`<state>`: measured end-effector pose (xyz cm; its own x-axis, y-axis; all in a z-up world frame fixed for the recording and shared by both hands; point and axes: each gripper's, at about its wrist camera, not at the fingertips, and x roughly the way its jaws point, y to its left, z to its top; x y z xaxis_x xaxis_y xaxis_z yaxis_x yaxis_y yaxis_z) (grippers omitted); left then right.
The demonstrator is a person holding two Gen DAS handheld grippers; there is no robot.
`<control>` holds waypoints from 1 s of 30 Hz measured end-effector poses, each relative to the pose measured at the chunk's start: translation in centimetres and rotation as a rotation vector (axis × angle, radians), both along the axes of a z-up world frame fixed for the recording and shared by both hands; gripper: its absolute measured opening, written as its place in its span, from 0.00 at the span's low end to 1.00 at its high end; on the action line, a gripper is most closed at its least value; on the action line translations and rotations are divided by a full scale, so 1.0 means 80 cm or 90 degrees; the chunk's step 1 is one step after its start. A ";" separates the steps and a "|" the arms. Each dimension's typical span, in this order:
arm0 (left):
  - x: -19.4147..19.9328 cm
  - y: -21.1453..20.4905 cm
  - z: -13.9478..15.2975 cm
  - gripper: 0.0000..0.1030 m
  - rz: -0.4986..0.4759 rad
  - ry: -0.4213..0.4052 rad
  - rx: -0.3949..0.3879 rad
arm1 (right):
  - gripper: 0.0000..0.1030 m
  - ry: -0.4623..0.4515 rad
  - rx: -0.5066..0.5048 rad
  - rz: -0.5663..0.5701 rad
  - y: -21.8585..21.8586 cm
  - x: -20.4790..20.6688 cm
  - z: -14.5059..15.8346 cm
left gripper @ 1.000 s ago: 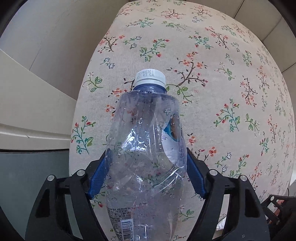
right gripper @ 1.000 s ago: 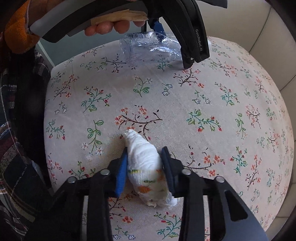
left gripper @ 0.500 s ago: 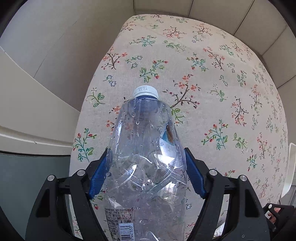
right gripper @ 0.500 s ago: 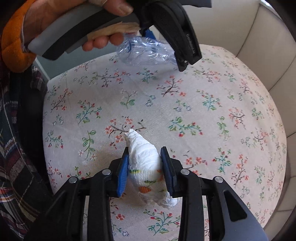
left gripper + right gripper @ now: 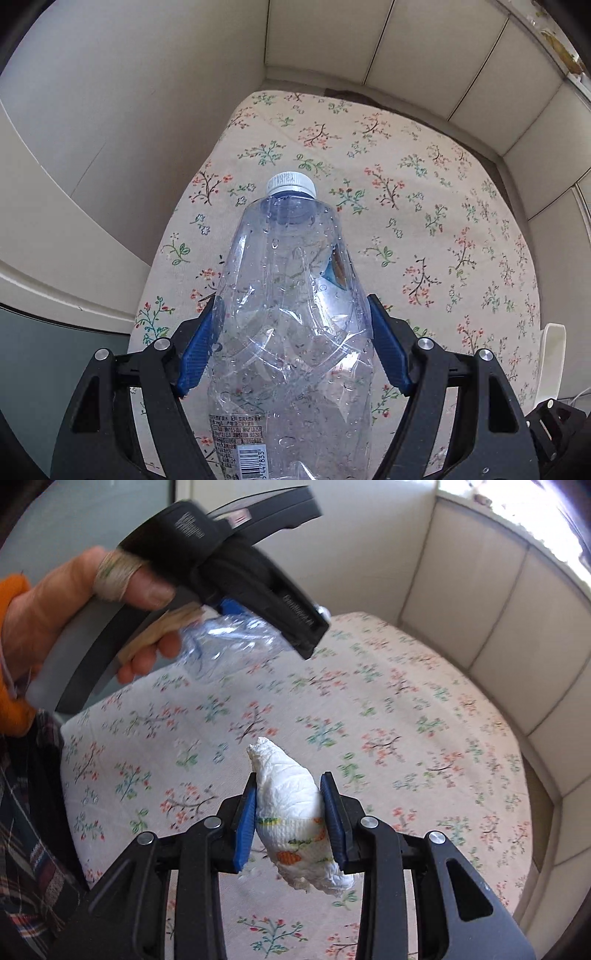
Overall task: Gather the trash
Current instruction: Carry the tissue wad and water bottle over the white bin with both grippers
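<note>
Cream wall panels ringed a floral cloth-covered surface. Above it, the left gripper had its blue jaws pressed on a crumpled clear bottle with a white cap. The right gripper clamped a wadded printed paper towel clear of the cloth.
</note>
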<state>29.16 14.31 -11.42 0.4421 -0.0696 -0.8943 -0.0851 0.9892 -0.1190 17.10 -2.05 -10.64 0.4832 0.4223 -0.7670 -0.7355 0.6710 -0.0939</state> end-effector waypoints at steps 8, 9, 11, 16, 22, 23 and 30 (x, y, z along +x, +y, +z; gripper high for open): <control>-0.008 -0.037 0.051 0.71 -0.006 -0.120 -0.012 | 0.32 -0.079 0.057 -0.124 -0.053 0.015 0.050; -0.011 -0.044 0.060 0.71 -0.010 -0.135 -0.010 | 0.32 -0.086 0.064 -0.138 -0.060 0.016 0.055; -0.015 -0.057 0.071 0.71 -0.019 -0.157 -0.014 | 0.32 -0.108 0.071 -0.171 -0.077 0.017 0.066; -0.030 -0.095 0.099 0.71 -0.044 -0.204 -0.031 | 0.33 -0.149 0.083 -0.256 -0.124 0.016 0.091; -0.052 -0.141 0.127 0.71 -0.077 -0.255 -0.048 | 0.33 -0.189 0.091 -0.363 -0.194 0.011 0.116; -0.055 -0.150 0.132 0.71 -0.083 -0.262 -0.051 | 0.32 -0.194 0.093 -0.380 -0.208 0.009 0.121; -0.073 -0.206 0.152 0.71 -0.114 -0.305 -0.074 | 0.32 -0.225 0.106 -0.498 -0.299 -0.018 0.140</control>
